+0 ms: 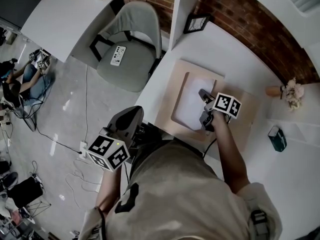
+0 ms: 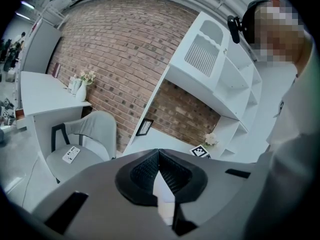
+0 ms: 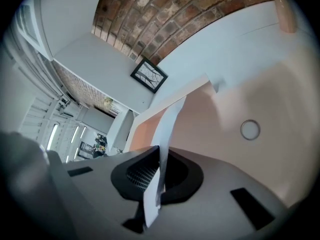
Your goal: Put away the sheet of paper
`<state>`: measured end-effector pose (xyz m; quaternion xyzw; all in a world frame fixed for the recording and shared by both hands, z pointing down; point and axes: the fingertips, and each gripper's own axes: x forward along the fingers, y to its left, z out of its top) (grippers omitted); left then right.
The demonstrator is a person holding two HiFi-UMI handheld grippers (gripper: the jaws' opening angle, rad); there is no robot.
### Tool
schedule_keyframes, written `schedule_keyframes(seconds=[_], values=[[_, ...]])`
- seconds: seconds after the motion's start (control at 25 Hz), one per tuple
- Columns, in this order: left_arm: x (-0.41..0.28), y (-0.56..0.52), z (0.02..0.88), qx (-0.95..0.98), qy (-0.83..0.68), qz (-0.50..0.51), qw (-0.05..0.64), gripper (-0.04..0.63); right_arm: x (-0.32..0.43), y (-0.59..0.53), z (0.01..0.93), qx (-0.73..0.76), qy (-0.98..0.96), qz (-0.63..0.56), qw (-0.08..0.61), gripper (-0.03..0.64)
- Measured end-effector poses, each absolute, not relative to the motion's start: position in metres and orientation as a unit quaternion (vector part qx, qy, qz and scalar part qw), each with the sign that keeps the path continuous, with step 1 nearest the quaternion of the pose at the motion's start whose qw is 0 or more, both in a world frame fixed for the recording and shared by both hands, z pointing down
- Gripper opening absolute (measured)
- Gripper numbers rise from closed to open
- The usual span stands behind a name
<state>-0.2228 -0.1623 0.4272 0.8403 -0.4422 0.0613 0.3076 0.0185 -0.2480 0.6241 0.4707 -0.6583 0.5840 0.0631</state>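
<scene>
Right, the right hand-held gripper (image 3: pixel 160 153) was clamped on the sheet of paper (image 1: pixel 190 103). Its own view showed the jaws pinched on the sheet's edge, the paper standing edge-on between them as a thin white strip. The strip's near end was blurred, so how deep the grip went could not be told. From the head view, the sheet lay on the beige mat (image 1: pixel 175 84) on the white desk (image 1: pixel 225 44). Its right side was covered by the gripper body and marker cube, so the pinch itself was hidden there. A small ring (image 3: pixel 250 129) sat on the mat to the right, too small to identify.

Over on the left, the left hand-held gripper (image 2: pixel 159 153) hung off the desk's near left corner, jaw tips pressed together with nothing between them. The person's torso cut off the desk's near edge.

Far left stood a grey chair (image 1: pixel 130 44) with a remote (image 1: pixel 118 55) on its seat. A picture frame (image 1: pixel 196 22) leaned at the far side of the desk, flowers (image 1: pixel 292 94) at its right.
</scene>
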Motion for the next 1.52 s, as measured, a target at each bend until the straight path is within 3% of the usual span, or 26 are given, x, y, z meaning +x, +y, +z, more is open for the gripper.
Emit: schedule_keyframes(seconds=[0.28, 1.52], values=[[-0.216, -0.160, 0.427, 0.837, -0.448, 0.069, 0.305, 0.015, 0.023, -0.247, 0.639, 0.476, -0.660, 0.571, 0.111, 0.028], [-0.214, -0.165, 0.430, 0.834, -0.450, 0.062, 0.313, 0.015, 0.022, -0.249, 0.649, 0.468, -0.662, 0.568, 0.141, 0.027]])
